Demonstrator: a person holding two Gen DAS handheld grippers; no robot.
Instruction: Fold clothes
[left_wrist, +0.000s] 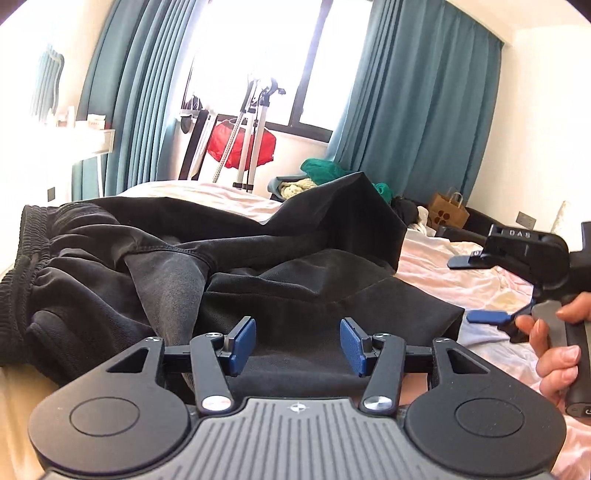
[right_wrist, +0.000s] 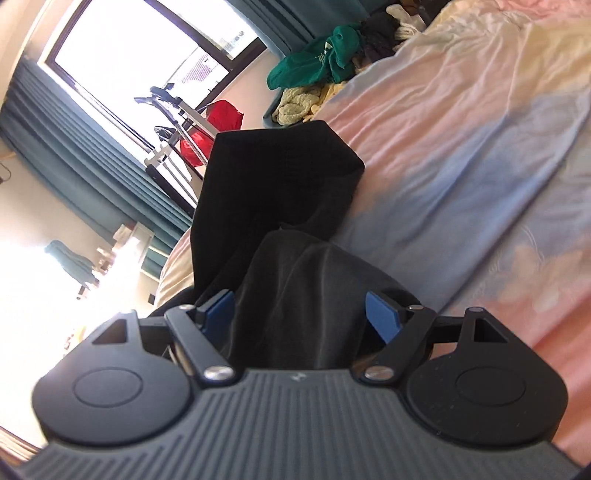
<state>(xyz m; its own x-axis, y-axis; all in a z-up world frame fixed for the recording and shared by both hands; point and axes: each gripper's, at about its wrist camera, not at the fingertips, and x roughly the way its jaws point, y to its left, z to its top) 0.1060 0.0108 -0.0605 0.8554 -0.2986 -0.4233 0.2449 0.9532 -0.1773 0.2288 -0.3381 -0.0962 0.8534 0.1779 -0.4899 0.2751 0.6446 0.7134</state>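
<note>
Left claw (left_wrist: 297, 347) and right claw (right_wrist: 303, 317) both spread over black trousers (left_wrist: 221, 258) on bed (right_wrist: 461, 147).

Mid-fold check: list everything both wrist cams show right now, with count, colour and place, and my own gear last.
black trousers: 1, black, crumpled on the bed, waistband at left
bed sheet: 1, pink and pale blue, under the trousers
clothes pile: 1, green, cream and dark, beyond the bed
red bag: 1, red, below the window
curtains: 2, teal, either side of the window
paper bag: 1, brown, far right
left gripper: open, over the trouser hem
right gripper: open, fabric between the jaws
right hand: on the gripper handle
</note>
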